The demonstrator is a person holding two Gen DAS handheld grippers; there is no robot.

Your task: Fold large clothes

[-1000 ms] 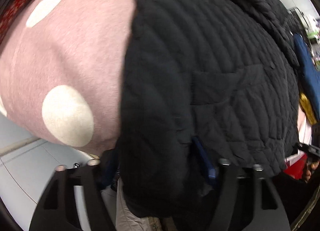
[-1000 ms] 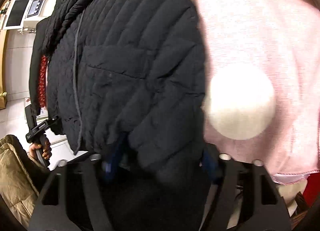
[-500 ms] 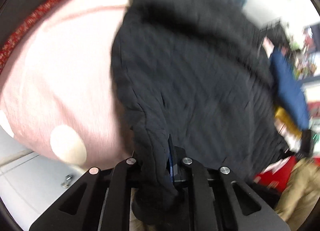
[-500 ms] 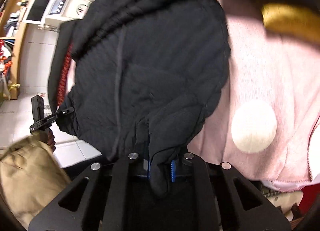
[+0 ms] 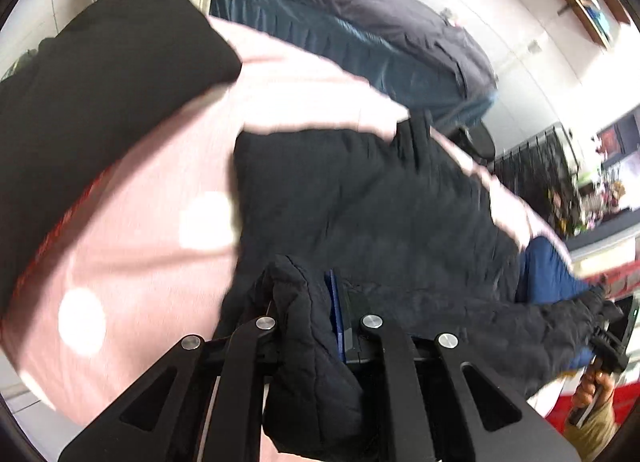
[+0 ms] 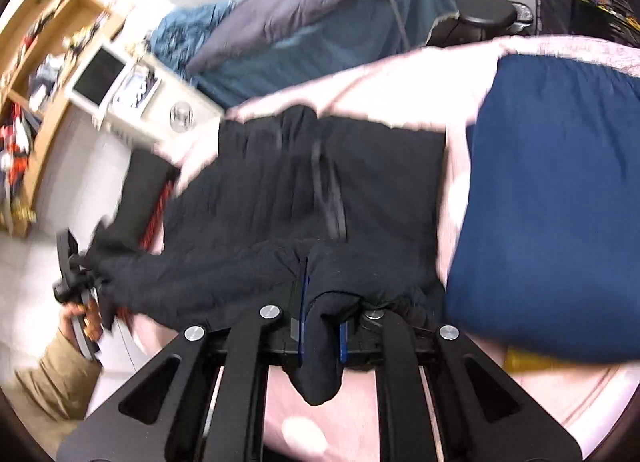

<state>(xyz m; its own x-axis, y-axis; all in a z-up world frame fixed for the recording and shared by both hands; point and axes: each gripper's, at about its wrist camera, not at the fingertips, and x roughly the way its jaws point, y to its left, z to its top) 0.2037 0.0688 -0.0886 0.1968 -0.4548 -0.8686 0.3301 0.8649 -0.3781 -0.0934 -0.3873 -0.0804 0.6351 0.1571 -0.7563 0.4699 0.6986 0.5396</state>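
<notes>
Tools, two: left tool (image 5: 316, 326) and right tool (image 6: 320, 322) each pinch one black quilted jacket (image 5: 360, 201).

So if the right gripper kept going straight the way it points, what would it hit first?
Most likely the black jacket itself. The right gripper is shut on its hem, and the rest of it lies spread over the pink blanket straight ahead. Depth is hard to judge.

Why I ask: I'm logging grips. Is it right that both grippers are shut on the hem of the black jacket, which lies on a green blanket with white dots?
Not quite: the blanket is pink, not green, as the left wrist view shows. The rest holds: the left gripper and right gripper are each shut on the black jacket.
</notes>
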